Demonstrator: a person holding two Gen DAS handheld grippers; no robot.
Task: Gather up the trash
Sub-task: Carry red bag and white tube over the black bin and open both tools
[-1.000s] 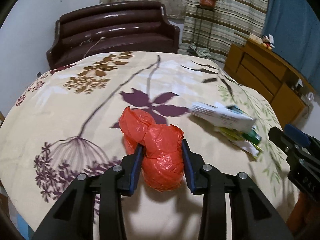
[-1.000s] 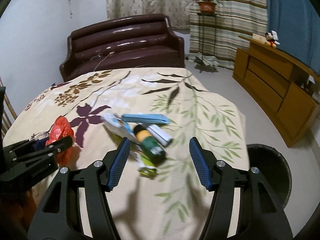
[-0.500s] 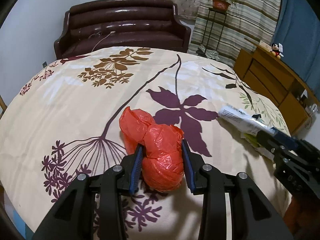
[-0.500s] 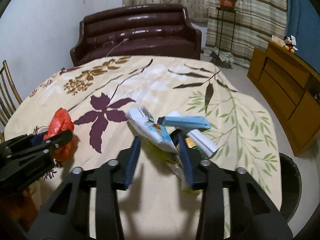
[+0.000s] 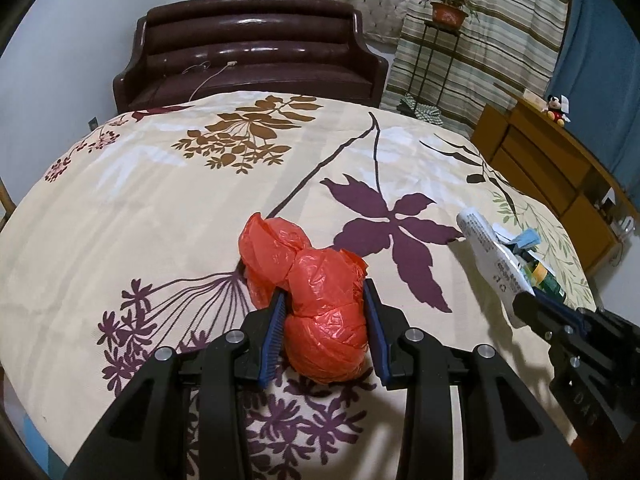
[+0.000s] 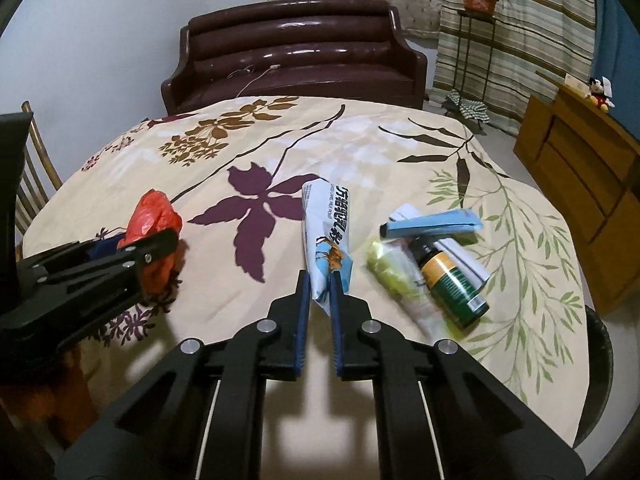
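My left gripper (image 5: 325,300) is shut on a crumpled orange plastic bag (image 5: 316,296), held just above the floral tablecloth (image 5: 200,200). The bag also shows in the right wrist view (image 6: 154,216), in the left gripper (image 6: 160,240). My right gripper (image 6: 320,284) is shut on the near end of a white and blue wrapper (image 6: 326,232), which lifts off the cloth. The wrapper (image 5: 492,256) and right gripper (image 5: 536,304) show at the right of the left wrist view. Beside it lie a green bottle (image 6: 450,280), a blue box (image 6: 432,226) and a yellow-green wrapper (image 6: 394,268).
A dark round bin (image 6: 600,360) stands on the floor past the table's right edge. A brown sofa (image 6: 296,52) is behind the table, a wooden cabinet (image 6: 588,184) at the right, a chair (image 6: 32,184) at the left.
My right gripper moved in and shut on the white and blue wrapper, which now tilts up. My left gripper kept hold of the orange bag and shifted a little left.
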